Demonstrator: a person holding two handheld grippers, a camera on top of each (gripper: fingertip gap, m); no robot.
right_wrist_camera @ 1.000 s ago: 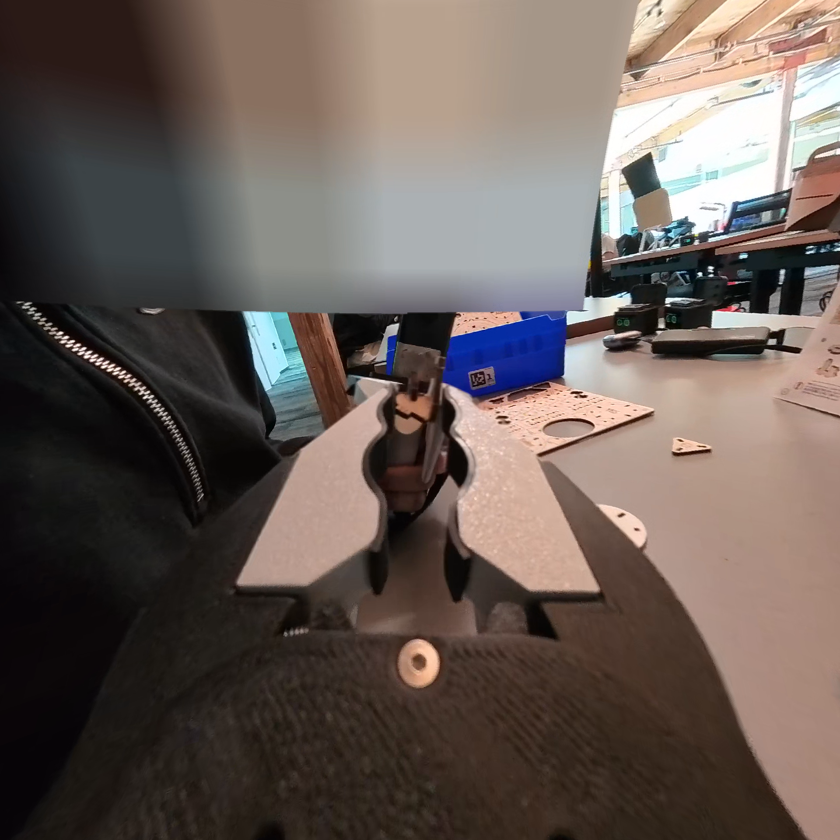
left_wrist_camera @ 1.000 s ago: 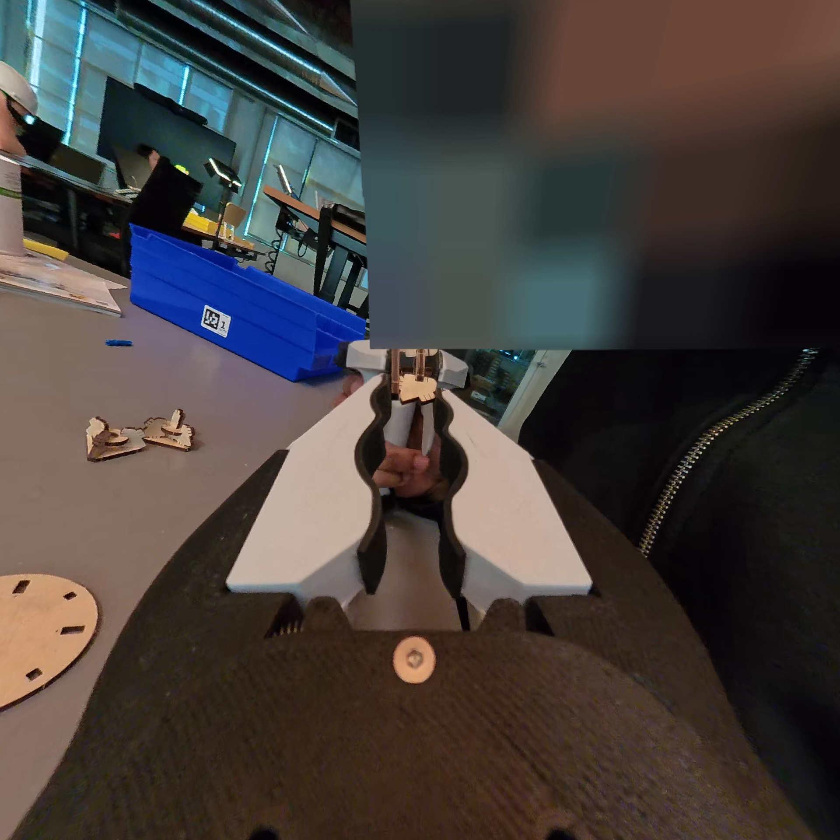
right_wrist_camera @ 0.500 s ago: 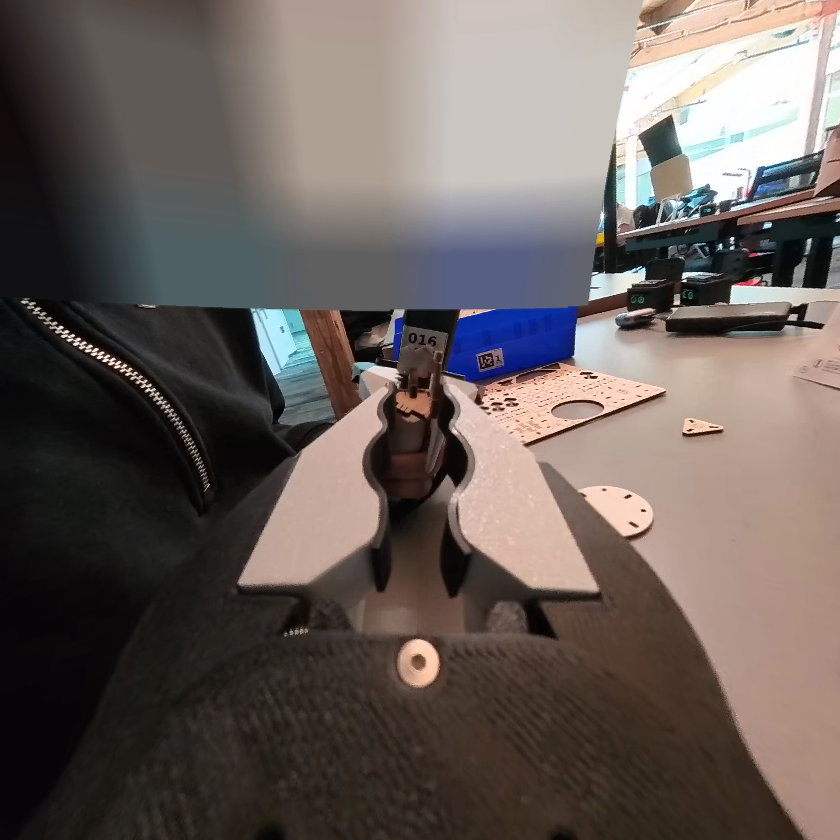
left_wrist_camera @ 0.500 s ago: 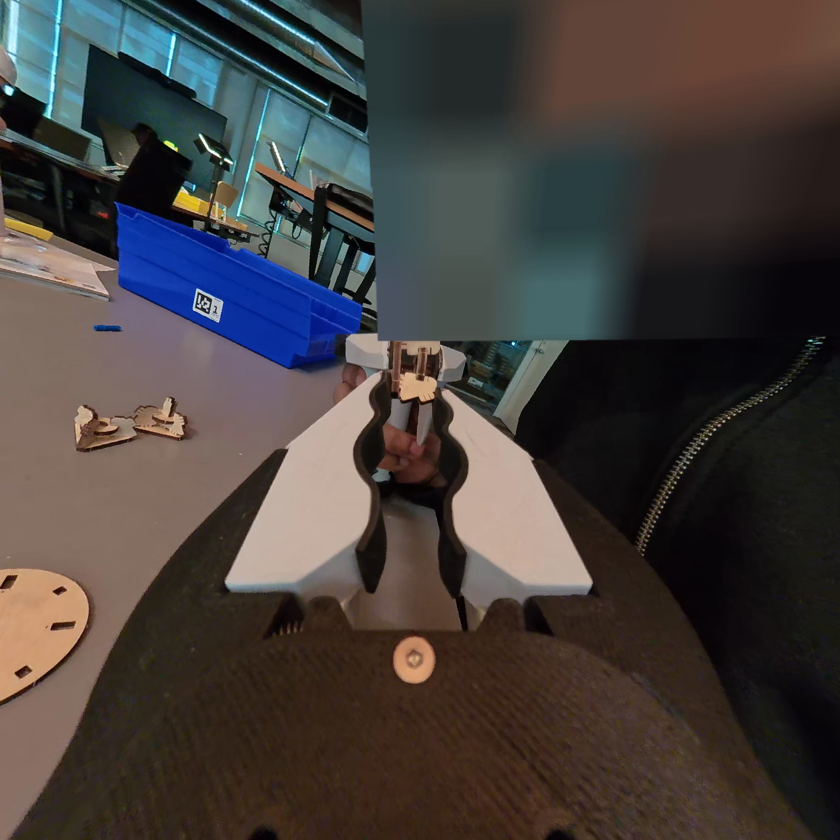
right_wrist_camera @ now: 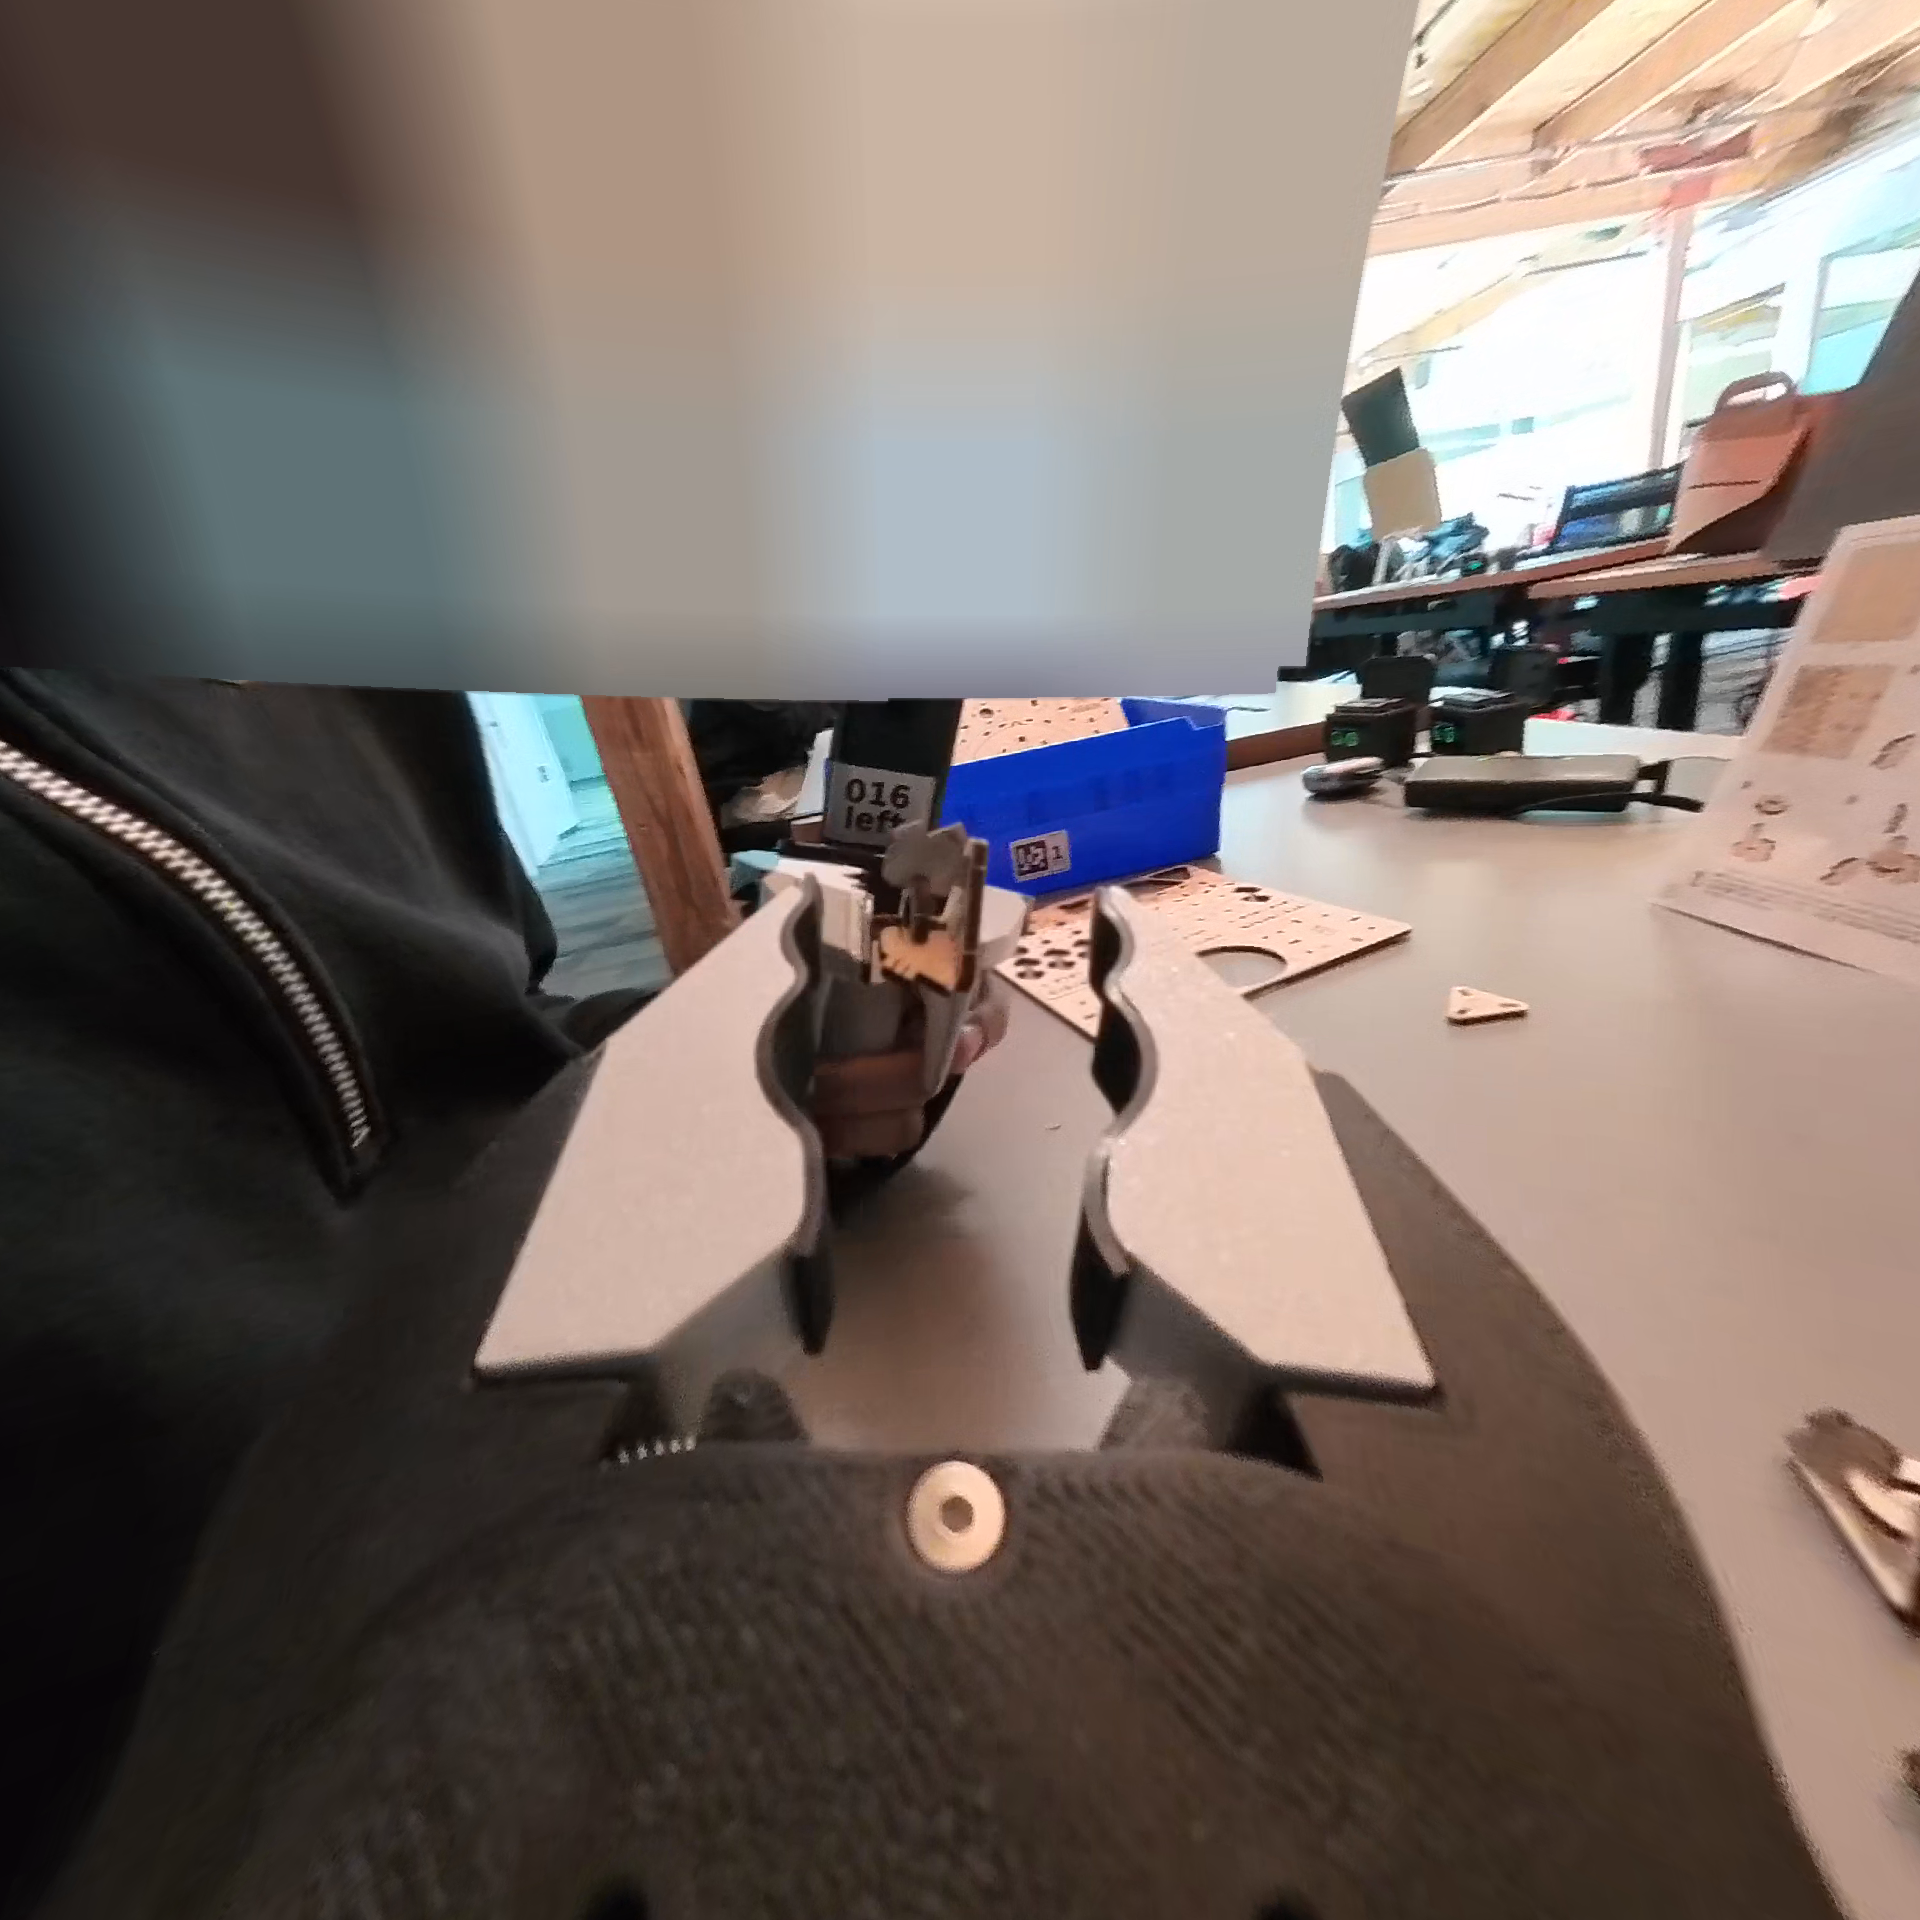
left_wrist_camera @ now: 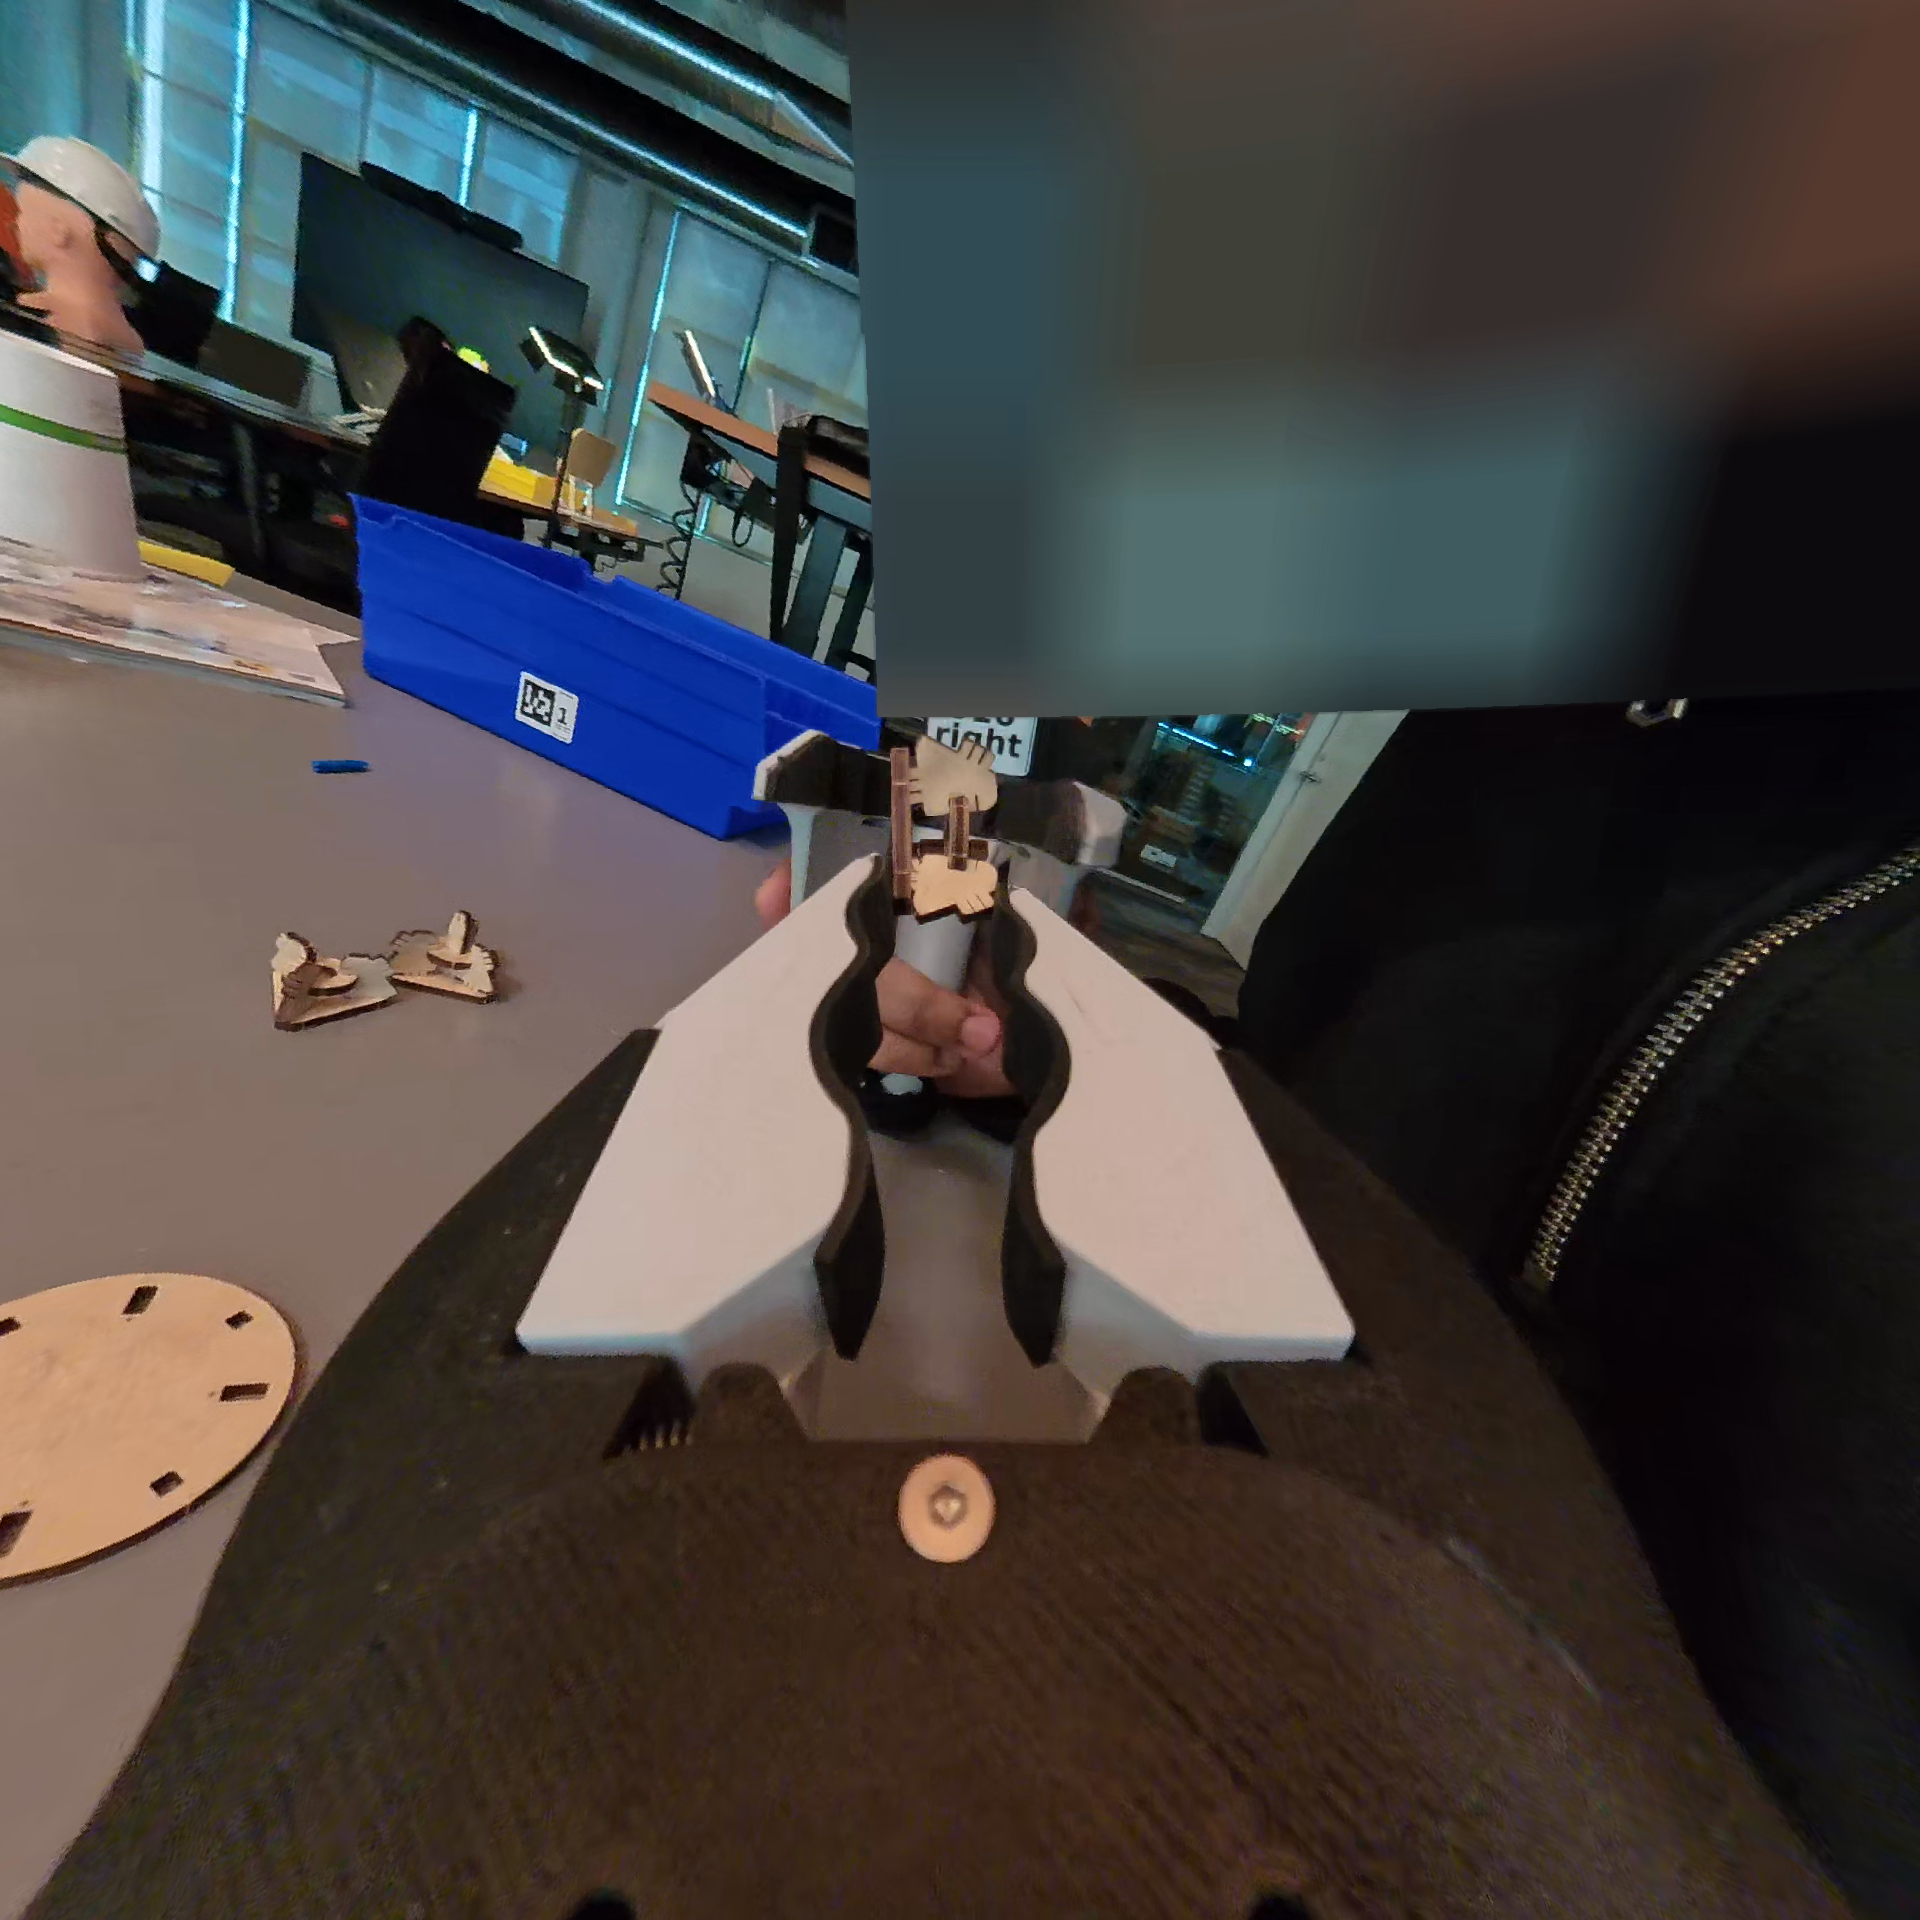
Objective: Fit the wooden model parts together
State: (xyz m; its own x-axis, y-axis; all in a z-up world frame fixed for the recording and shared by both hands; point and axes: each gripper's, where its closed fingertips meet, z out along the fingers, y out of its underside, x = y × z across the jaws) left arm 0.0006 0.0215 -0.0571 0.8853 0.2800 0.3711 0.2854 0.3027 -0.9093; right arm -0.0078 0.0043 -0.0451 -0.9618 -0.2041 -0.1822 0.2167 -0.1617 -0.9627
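My left gripper (left_wrist_camera: 938, 883) is shut on a small wooden assembly (left_wrist_camera: 940, 862) of a thin upright strip and feather-edged flat pieces, held at the fingertips above the table edge. My right gripper (right_wrist_camera: 951, 914) faces it and is open. The assembly (right_wrist_camera: 925, 925) stands between its pads, close to the left one and clear of the right pad (right_wrist_camera: 1110, 935). In the left wrist view the right gripper (left_wrist_camera: 945, 800) shows spread behind the assembly. A hand (left_wrist_camera: 935, 1029) holds its handle.
On the grey table are a blue bin (left_wrist_camera: 582, 644), two small wooden sub-assemblies (left_wrist_camera: 384, 966), a slotted wooden disc (left_wrist_camera: 125, 1403), a perforated wooden sheet (right_wrist_camera: 1247, 935), a wooden triangle (right_wrist_camera: 1486, 1006) and an instruction sheet (right_wrist_camera: 1829, 779). A person's black zip jacket (right_wrist_camera: 208, 987) is close by. The grippers are tip to tip, or close to it.
My right gripper was closed around the wooden assembly together with the left; it has now opened wide and let go. The left gripper keeps its hold.
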